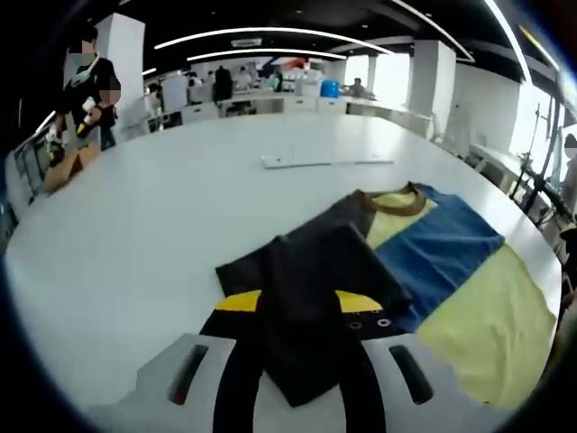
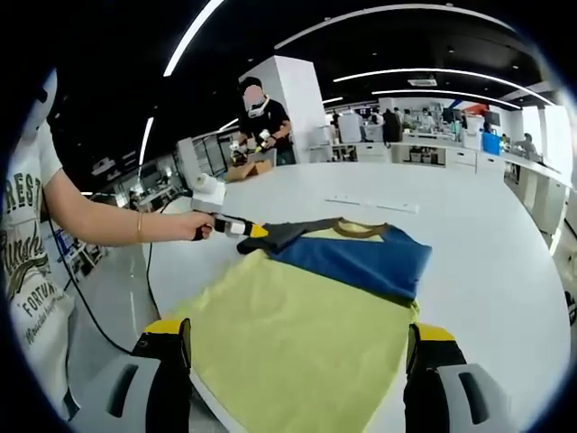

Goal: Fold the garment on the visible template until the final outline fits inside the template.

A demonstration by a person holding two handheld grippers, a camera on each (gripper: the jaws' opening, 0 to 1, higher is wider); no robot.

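The garment lies on the white table (image 1: 180, 207). It has a yellow body (image 2: 297, 316), a blue panel (image 2: 361, 257), a brown collar (image 1: 397, 203) and a dark grey sleeve (image 1: 306, 262). My left gripper (image 1: 302, 307) is shut on the dark sleeve, which is bunched between its jaws and lifted over the shirt. In the right gripper view the left gripper (image 2: 243, 229), held by a hand, pinches the sleeve at the garment's left side. My right gripper (image 2: 297, 334) is open, with its jaws wide apart over the yellow lower part near the hem. I cannot make out a template outline.
A thin white strip (image 1: 329, 162) lies on the table beyond the collar. The table's near-left edge (image 2: 171, 289) drops to the floor, where a cable hangs. A person (image 2: 261, 117) stands at the far end by a cardboard box. Desks line the back.
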